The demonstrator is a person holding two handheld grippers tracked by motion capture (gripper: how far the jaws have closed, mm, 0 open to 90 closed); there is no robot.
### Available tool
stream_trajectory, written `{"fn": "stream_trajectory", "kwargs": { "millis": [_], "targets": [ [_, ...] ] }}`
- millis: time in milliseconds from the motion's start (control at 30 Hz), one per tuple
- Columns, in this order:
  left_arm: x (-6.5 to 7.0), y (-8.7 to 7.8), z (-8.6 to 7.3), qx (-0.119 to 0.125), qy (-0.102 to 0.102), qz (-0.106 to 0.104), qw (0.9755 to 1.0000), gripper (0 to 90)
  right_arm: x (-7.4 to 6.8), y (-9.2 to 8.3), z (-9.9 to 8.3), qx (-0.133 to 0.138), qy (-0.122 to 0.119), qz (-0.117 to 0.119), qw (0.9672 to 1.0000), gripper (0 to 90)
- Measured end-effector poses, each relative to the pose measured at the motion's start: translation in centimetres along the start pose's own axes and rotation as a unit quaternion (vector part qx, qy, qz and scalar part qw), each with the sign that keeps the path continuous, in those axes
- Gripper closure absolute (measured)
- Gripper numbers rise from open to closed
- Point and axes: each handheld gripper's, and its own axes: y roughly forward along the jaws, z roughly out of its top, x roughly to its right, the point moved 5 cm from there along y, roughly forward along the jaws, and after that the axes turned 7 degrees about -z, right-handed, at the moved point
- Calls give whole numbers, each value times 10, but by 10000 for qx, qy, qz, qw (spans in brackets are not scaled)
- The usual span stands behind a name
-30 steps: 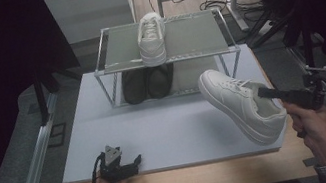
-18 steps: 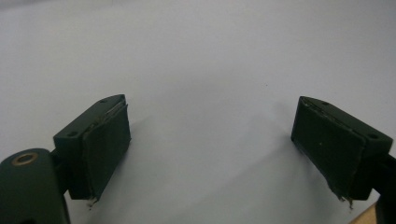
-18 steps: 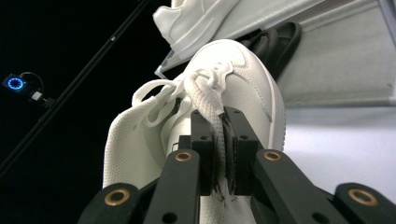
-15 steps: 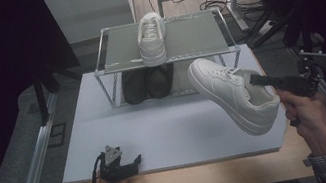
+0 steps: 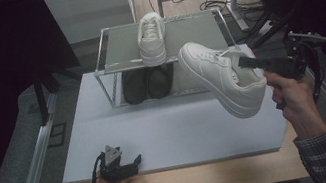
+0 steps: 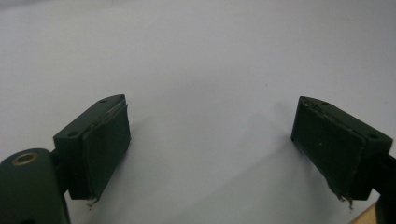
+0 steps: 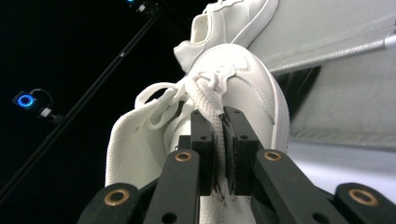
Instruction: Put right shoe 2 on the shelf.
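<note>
While the right gripper (image 7: pixel 223 140) pinches only the white leather sneaker's (image 5: pixel 222 77) tongue, the tilted shoe could slip free; the left gripper (image 6: pixel 210 154) rests with jaws spread

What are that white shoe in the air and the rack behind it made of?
Shoe: probably smooth white leather or a synthetic lookalike, with stitched panels, a perforated heel lining and woven laces. Rack: thin shiny metal rods, with matte grey shelves, possibly fabric or board.

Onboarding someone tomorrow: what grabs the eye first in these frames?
The white sneaker hanging in mid-air at right, the right gripper shut on its tongue. Behind it, the wire shoe rack holds a matching white sneaker on top and dark shoes beneath. The left gripper rests open at the mat's near edge.
</note>
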Motion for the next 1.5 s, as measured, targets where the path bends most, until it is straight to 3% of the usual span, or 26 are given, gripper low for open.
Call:
{"fn": "stream_trajectory", "kwargs": {
  "millis": [400, 933, 1500],
  "targets": [
    [0, 0, 0, 0, -1, -1, 10000, 116, 1, 34, 24, 157, 66, -318, 9993, 842],
    [0, 0, 0, 1, -3, -3, 10000, 116, 5, 80, 46, 294, 109, -839, 9960, 840],
    [0, 0, 0, -5, 1, -3, 10000, 116, 6, 122, 68, 478, 16, -1369, 9894, 837]
  ]
}}
